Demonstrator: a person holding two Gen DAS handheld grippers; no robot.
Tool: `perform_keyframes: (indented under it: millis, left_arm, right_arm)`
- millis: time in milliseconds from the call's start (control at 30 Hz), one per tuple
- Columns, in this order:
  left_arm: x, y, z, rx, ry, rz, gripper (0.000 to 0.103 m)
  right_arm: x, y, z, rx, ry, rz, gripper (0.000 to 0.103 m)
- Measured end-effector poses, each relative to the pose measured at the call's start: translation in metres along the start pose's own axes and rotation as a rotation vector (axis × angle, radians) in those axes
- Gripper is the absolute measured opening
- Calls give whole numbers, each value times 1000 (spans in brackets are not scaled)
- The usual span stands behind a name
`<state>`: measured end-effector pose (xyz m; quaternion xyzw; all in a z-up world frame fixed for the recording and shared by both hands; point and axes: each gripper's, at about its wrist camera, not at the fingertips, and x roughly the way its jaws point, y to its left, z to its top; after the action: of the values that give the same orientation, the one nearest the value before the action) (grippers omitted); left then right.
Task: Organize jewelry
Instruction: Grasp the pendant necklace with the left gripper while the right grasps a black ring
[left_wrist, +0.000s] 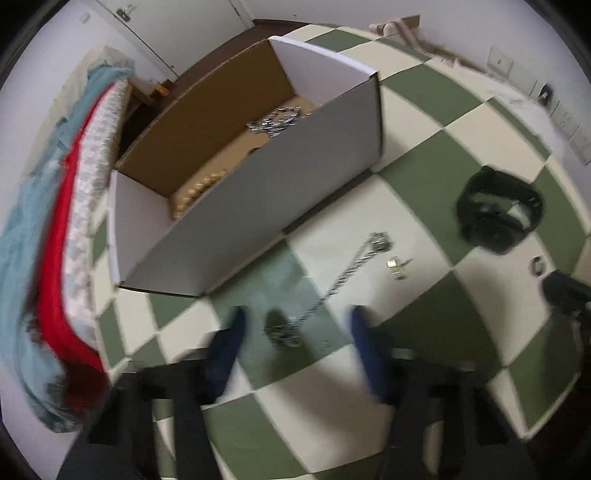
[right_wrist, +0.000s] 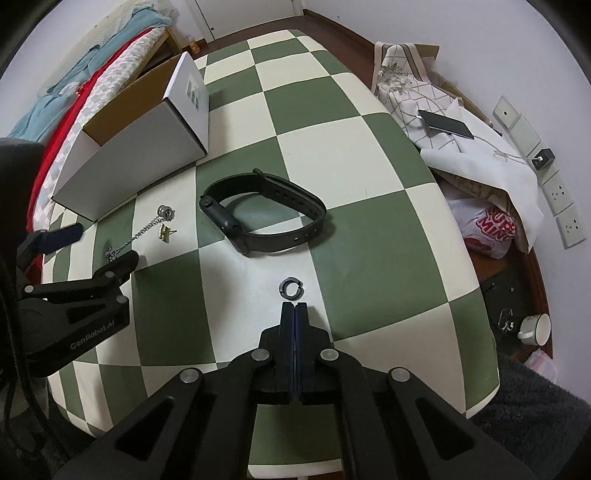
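Silver chain (left_wrist: 343, 275) is being straddled by the left gripper (left_wrist: 295, 325), fingers spread wide, on the checkered bench (right_wrist: 332, 155) beside the box (left_wrist: 258, 192). Right gripper (right_wrist: 294, 308) is being held with fingers pressed together, empty, just behind the ring (right_wrist: 290, 287). Black watch (right_wrist: 262, 216) and gold earring (right_wrist: 164, 232) are lying near.

The tall white box (right_wrist: 140, 147) blocks the far left of the counter (right_wrist: 369, 155). The far right squares are free room.
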<state>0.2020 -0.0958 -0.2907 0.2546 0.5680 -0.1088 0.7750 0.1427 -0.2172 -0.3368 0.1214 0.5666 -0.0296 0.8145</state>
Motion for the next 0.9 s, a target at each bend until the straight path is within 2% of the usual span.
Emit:
perform_keyframes:
  millis: [33, 133, 467, 900]
  left_arm:
    - [0, -2, 0, -5, 6, -20, 9]
    - [0, -7, -1, 1, 3, -3, 2]
    - [-9, 12, -32, -149, 20, -14, 0]
    - [-52, 72, -74, -337, -37, -56, 0]
  right_arm:
    - [0, 0, 0, -2, 1, -2, 0]
    - [0, 0, 1, -6, 2, -8, 0]
    - [-3, 0, 0, -1, -2, -3, 0]
    - [-41, -2, 4, 28, -73, 58, 0]
